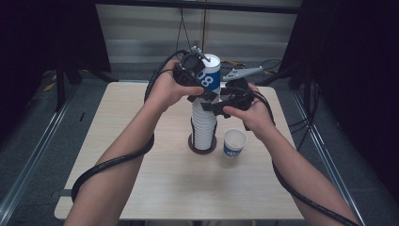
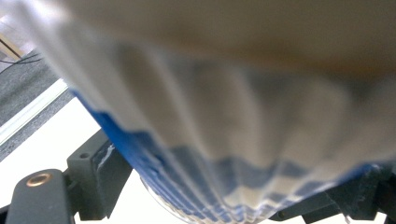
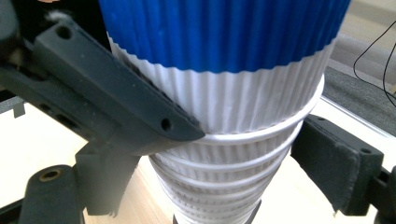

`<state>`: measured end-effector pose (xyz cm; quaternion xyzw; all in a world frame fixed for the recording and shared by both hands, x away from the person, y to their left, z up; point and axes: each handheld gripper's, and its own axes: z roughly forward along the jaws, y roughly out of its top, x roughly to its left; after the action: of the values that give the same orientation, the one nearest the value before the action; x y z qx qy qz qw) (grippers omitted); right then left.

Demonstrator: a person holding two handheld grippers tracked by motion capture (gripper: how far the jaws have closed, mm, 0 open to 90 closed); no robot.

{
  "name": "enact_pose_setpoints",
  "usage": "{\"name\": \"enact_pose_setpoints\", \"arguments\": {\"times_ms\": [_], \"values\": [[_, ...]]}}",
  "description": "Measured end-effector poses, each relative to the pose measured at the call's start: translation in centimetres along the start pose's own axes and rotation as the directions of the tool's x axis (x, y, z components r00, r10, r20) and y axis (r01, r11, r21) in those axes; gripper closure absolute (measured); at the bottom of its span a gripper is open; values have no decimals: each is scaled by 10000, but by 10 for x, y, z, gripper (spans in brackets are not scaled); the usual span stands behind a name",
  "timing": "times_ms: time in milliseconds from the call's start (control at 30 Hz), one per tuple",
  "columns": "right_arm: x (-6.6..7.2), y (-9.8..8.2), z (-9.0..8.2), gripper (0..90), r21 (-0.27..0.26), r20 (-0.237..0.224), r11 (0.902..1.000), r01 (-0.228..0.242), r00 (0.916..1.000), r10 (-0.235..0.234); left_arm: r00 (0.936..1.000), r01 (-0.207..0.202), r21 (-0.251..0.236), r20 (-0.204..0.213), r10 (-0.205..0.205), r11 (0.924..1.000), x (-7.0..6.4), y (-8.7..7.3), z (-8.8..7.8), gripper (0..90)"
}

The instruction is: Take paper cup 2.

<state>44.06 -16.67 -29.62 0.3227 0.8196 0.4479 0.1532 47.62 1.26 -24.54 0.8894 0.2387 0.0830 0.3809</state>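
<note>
L gripper (image 1: pixel 200 84) is on the top cup (image 1: pixel 211 75), blue band, jaws set around its ribbed wall up high; pads look on it but can't tell firm grip from the blurred close view. Stack of cups (image 1: pixel 203 127) stands upright, table (image 1: pixel 141 141) centre, on a dark base. R gripper (image 1: pixel 221 104) straddles the stack just below the top cup, jaws wide, not pressing. Loose cup (image 1: pixel 234 142) just right of stack. Advice: R should pin the stack rims, L lift straight up w/o tilt, else several cups come away
</note>
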Motion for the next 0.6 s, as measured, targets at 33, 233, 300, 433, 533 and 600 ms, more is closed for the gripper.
{"name": "enact_pose_setpoints", "arguments": {"times_ms": [33,233,300,433,533,600], "values": [[0,0,0,161,-5,7,10000,7,10000,-7,10000,43,-11,-10,-43,10000,0,0,0,132],[1,0,1,167,57,77,9998,166,9998,-167,9999,125,34,-15,-125,9999,1,-1,0,133],[1,0,1,168,72,70,9998,183,9998,-183,9999,135,75,-29,-135,9999,1,0,0,133],[2,0,1,170,97,69,9997,234,9997,-235,9999,154,151,-33,-154,9998,0,0,-1,133],[2,0,0,172,108,72,9995,288,9996,-289,9999,139,186,-23,-139,9997,0,1,-2,134],[2,0,0,173,98,68,9993,355,9993,-356,9999,145,192,-47,-144,9997,0,2,-3,136]]}}
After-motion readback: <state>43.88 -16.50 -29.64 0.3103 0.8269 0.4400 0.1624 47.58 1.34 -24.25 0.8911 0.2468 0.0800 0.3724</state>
